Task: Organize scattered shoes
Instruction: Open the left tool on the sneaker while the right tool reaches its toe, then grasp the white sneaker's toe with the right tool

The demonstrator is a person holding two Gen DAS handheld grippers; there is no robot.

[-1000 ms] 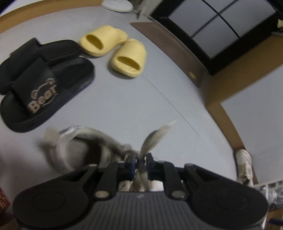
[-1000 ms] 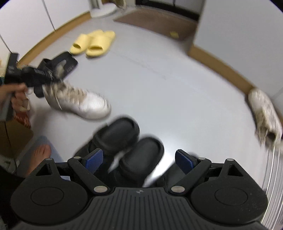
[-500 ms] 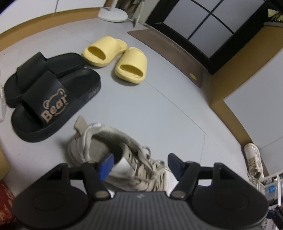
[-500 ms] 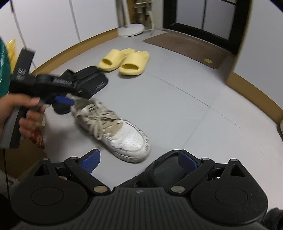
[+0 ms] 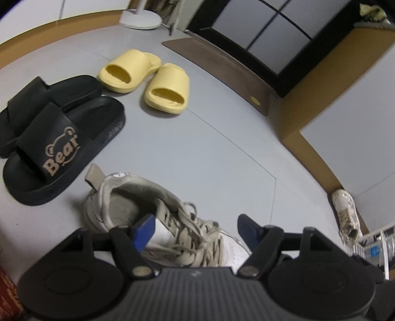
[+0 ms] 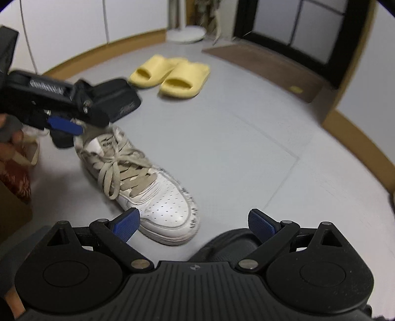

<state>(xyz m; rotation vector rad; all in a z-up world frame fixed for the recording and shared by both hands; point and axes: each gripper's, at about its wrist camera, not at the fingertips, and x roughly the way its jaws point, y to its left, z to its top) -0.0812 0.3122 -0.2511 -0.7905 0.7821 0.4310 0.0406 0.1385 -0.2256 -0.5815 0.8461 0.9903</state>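
A white sneaker (image 5: 153, 212) with beige laces stands on the grey floor, toe toward my right gripper (image 6: 195, 222). My left gripper (image 5: 196, 228) hovers over its collar and laces; its jaws are opening and the pads do not press on the shoe. In the right wrist view the left gripper (image 6: 64, 126) sits above the sneaker's (image 6: 153, 187) heel. My right gripper is open with nothing between its fingers, and a black clog (image 6: 229, 244) lies just under it. The black "Bear" slides (image 5: 56, 138) and yellow slides (image 5: 145, 79) stand paired farther off. A second white sneaker (image 5: 345, 210) lies by the far wall.
A brown doormat (image 5: 222, 61) lies before a dark glass door. A white fan base (image 5: 142, 18) stands at the back. A wire rack (image 5: 377, 244) is at the right edge. A red patterned bag (image 6: 14, 177) and a person's hand are at the left.
My left gripper was shut on the sneaker's lace; it has let go and opened, and the sneaker rests on the floor. My right gripper has sunk and moved toward the sneaker's toe.
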